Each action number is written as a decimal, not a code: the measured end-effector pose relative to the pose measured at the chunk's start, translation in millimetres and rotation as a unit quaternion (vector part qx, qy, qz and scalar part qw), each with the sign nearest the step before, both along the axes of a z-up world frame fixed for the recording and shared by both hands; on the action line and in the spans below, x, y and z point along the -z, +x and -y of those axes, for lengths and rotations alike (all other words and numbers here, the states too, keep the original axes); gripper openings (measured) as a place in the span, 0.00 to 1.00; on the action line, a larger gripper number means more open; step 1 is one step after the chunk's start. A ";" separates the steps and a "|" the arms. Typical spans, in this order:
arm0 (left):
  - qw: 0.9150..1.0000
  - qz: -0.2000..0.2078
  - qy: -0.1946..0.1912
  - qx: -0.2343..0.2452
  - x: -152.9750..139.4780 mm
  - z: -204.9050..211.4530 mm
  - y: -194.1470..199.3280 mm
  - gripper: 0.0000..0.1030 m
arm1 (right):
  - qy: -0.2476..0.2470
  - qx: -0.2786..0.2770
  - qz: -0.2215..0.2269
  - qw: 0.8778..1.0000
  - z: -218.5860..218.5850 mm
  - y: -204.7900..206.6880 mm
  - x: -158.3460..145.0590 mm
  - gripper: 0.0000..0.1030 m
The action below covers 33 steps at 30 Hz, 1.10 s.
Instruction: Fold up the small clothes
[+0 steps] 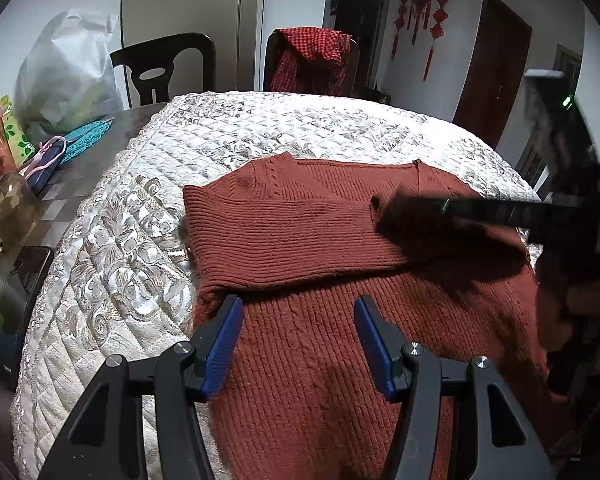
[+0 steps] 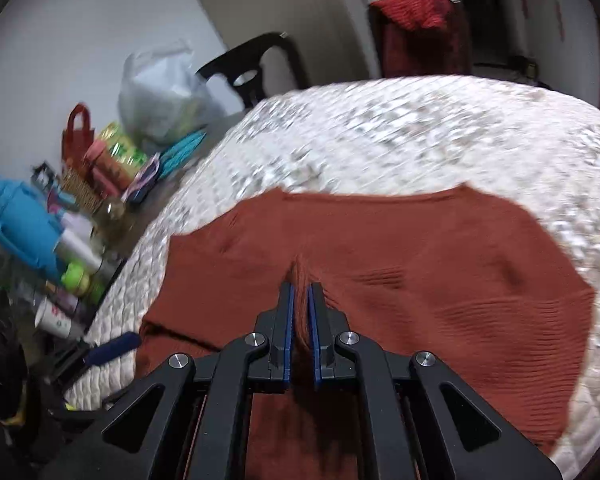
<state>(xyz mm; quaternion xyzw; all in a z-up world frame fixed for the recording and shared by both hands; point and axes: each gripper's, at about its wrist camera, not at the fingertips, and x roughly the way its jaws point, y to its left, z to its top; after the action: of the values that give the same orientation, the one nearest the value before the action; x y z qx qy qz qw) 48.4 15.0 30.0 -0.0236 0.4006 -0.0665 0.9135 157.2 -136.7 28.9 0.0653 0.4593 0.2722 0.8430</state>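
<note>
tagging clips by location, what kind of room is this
Most likely a home dining room. A table covered by a quilted cloth has dark dining chairs at its far side, household clutter such as a plastic bag along one edge, and red knot ornaments hang on the wall.

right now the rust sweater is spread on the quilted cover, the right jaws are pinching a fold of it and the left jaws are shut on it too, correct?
Not quite. The left gripper is open, as the left wrist view shows: its jaws stand wide apart above the sweater, holding nothing. The rest holds: the sweater lies on the quilted cover, and the right gripper pinches a fold of it.
</note>
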 end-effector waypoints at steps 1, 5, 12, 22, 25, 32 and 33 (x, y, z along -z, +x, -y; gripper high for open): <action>1.000 0.001 0.000 0.000 -1.3 -0.8 0.2 0.59 | -0.001 -0.008 -0.011 1.000 -2.5 -2.2 4.2 0.10; 1.000 0.008 -0.003 0.006 -7.6 -2.1 2.9 0.59 | 0.006 -0.037 -0.001 0.999 1.5 -22.6 0.2 0.17; 0.999 0.004 -0.031 0.044 -17.0 10.3 28.4 0.59 | 0.025 0.030 0.022 0.999 57.9 -41.7 -10.1 0.17; 0.991 -0.054 -0.016 0.123 6.0 61.2 95.2 0.44 | 0.006 0.121 -0.010 0.993 121.3 -41.5 17.5 0.17; 0.989 -0.071 -0.012 0.131 17.7 71.1 105.1 0.42 | 0.003 0.116 -0.005 0.993 121.1 -42.6 14.6 0.17; 0.984 -0.071 -0.022 0.162 15.3 76.7 109.4 0.21 | 0.010 0.129 0.011 0.992 135.7 -36.7 6.0 0.17; 0.983 -0.072 -0.023 0.167 15.9 77.5 109.8 0.13 | 0.010 0.134 0.012 0.991 138.5 -33.8 5.3 0.17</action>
<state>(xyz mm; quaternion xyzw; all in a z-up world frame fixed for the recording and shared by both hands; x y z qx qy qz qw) 158.2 -62.5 14.2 0.0180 0.4619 -0.2252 0.8577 123.4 -275.2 23.7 0.1315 0.4340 0.1617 0.8765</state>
